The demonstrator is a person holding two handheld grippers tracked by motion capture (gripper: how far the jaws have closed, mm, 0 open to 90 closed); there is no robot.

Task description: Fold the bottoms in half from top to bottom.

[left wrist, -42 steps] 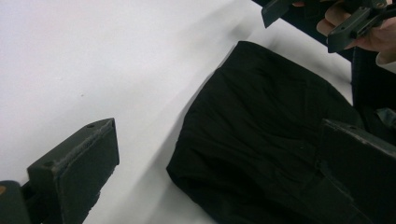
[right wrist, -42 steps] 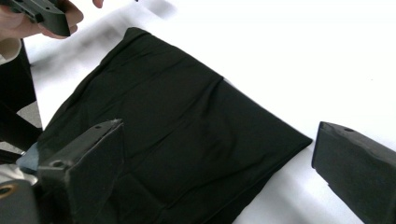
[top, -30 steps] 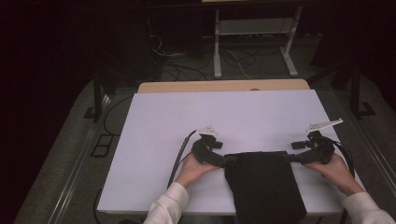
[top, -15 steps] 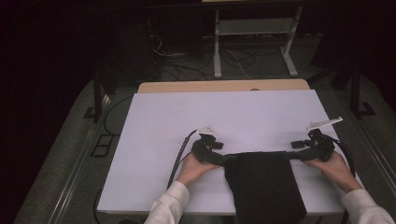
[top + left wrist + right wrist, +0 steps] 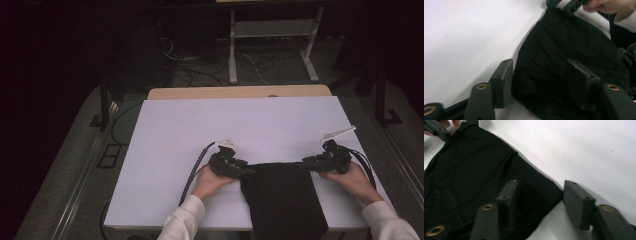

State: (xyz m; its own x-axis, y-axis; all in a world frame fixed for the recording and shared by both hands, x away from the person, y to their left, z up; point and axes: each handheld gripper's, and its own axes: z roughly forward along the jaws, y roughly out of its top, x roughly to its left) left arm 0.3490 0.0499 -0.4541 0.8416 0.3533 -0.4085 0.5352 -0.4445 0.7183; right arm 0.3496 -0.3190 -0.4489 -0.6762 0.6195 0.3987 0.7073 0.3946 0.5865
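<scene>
A black cloth point(image 5: 280, 200) lies on the white table point(image 5: 240, 125) and hangs over its front edge. My left gripper point(image 5: 247, 171) is at the cloth's far left corner and my right gripper point(image 5: 306, 161) at its far right corner, each held by a hand. Both sets of jaws have just been closing. In the left gripper view the gripper point(image 5: 539, 68) straddles the cloth point(image 5: 564, 45) corner, pads still apart. In the right gripper view the gripper point(image 5: 540, 188) has one jaw over the cloth point(image 5: 469, 167) and one on bare table, with the corner between them.
A wooden tabletop edge point(image 5: 240, 92) shows behind the white surface. Beyond it are metal stand legs point(image 5: 232, 60) and cables on the dark floor. Each gripper's cable point(image 5: 192, 175) trails across the table toward the front.
</scene>
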